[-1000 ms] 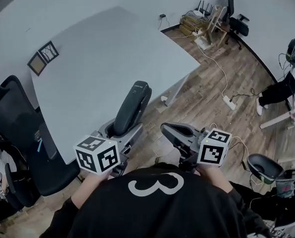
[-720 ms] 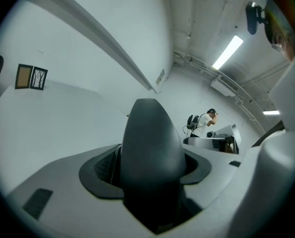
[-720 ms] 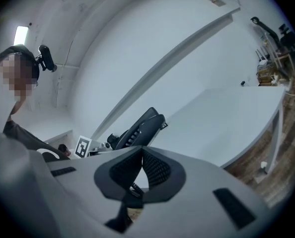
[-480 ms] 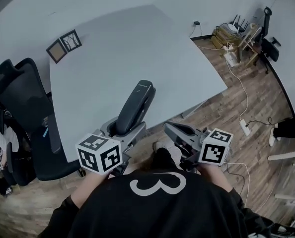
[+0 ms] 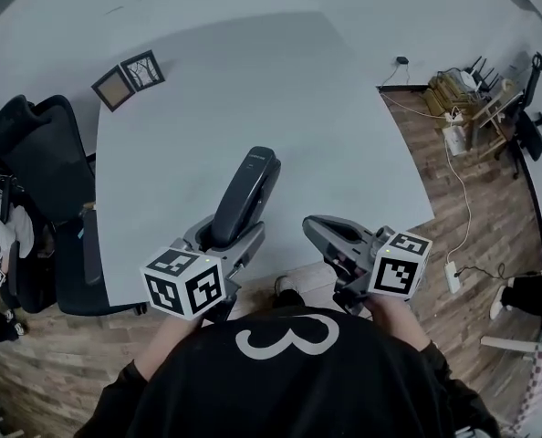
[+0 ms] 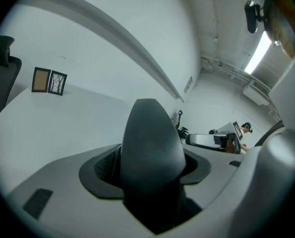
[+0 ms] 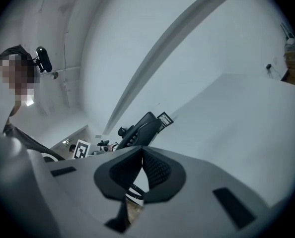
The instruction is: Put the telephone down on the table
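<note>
The telephone [image 5: 245, 194] is a long black handset. It stands tilted up and away from me over the near part of the pale grey table [image 5: 253, 80]. My left gripper [image 5: 224, 241] is shut on its lower end. In the left gripper view the telephone [image 6: 150, 148] fills the gap between the two dark pads of the left gripper [image 6: 150, 168]. To the right, my right gripper [image 5: 324, 233] hovers above the table's near edge, its tips closed together and empty. The right gripper view shows the right gripper [image 7: 140, 155] with touching pads and the telephone [image 7: 140, 129] beyond them.
Two small picture frames [image 5: 128, 78] lie at the table's far left corner. Black office chairs [image 5: 43, 153] stand along its left side. On the wooden floor at the right are a power strip [image 5: 452, 276], cables and stacked wooden items [image 5: 463, 94].
The view has swung so that the table now lies further right and under both grippers. The left gripper still holds the telephone in the same pose; the right gripper stays closed.
</note>
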`<state>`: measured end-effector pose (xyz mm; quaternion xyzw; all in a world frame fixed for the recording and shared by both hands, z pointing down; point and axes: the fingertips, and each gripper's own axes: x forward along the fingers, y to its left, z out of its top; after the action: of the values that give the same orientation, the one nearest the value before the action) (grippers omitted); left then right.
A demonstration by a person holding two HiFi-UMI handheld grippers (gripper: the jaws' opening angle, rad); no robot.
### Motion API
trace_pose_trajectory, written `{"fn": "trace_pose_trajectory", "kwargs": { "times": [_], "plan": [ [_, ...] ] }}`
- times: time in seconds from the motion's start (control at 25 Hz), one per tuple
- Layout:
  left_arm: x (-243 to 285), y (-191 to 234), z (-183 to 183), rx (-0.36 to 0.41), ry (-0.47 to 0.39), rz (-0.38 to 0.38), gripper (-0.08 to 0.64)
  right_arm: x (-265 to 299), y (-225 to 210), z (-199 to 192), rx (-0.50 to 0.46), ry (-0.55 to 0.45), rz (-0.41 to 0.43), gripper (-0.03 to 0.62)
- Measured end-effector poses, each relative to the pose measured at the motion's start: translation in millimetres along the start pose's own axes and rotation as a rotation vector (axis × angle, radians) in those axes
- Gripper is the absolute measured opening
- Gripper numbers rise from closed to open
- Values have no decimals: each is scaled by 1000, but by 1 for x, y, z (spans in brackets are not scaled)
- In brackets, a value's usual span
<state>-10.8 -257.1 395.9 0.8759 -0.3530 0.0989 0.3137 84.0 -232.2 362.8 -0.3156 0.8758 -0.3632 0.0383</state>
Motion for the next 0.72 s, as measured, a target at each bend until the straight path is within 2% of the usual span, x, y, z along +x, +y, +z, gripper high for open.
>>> {"fn": "trace_pose_trajectory", "kwargs": {
  "times": [0.36,0.72],
  "plan": [
    [43,25,7,-60,1,112,289,17,-48,28,32,80,70,11],
    [76,44,-14,-122,34,157,289,23,-78,27,58,129,95,11]
  ]
}}
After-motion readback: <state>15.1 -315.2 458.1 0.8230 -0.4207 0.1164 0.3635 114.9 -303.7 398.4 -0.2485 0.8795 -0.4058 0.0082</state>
